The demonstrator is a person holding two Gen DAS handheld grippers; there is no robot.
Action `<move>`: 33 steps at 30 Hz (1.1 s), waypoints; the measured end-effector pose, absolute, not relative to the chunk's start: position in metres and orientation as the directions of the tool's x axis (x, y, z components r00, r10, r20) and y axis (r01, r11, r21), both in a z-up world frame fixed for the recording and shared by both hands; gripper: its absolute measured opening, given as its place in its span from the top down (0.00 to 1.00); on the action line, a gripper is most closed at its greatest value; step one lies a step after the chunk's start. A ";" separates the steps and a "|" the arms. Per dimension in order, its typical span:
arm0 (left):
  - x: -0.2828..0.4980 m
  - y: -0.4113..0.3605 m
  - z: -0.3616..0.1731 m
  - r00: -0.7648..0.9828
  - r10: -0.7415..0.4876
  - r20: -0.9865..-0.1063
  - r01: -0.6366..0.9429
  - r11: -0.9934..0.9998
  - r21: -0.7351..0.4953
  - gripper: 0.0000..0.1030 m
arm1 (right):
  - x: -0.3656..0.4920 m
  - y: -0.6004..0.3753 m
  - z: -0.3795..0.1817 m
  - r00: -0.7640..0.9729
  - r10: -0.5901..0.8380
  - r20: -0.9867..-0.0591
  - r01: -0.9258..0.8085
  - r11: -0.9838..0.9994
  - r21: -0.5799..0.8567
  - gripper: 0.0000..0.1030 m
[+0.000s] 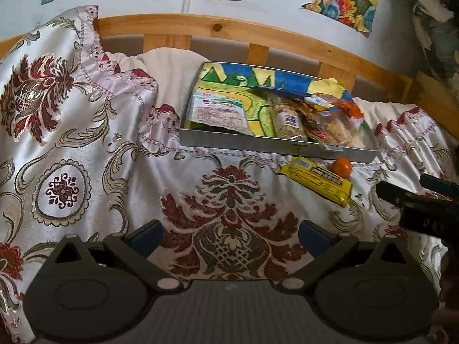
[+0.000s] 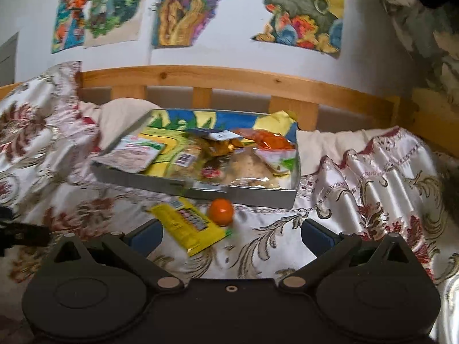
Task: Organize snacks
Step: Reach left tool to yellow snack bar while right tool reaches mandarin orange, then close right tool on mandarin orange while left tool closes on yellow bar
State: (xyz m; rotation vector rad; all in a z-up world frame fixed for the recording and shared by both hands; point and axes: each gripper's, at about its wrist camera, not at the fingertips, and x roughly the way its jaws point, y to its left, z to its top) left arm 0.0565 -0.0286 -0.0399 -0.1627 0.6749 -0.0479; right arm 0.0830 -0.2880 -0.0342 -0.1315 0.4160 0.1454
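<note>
Grey tray on the bedspread already holds most snack packets, leaving the yellow packet and orange fruit lying just in front of it, while left gripper and right gripper both hover spread apart, empty.

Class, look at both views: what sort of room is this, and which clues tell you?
Probably a bedroom: a patterned bedspread, a wooden bed rail and colourful drawings taped to the wall.

Right wrist view motion-blurred; yellow packet print unreadable; tray snacks overlapping.
</note>
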 end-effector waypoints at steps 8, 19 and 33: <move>0.086 -0.036 -0.045 0.768 -0.078 -0.636 -0.035 0.986 -0.162 0.01 | 0.119 -0.286 -0.047 0.917 0.161 -0.365 -0.225 0.965 -0.138 0.01; 0.151 -0.075 -0.043 0.733 -0.194 -0.652 0.046 0.970 -0.237 0.01 | 0.159 -0.285 -0.061 0.880 0.180 -0.439 -0.283 0.942 -0.182 0.15; 0.184 -0.083 -0.044 0.694 -0.315 -0.648 0.081 0.928 -0.364 0.01 | 0.183 -0.289 -0.069 0.820 0.242 -0.519 -0.341 0.934 -0.104 0.57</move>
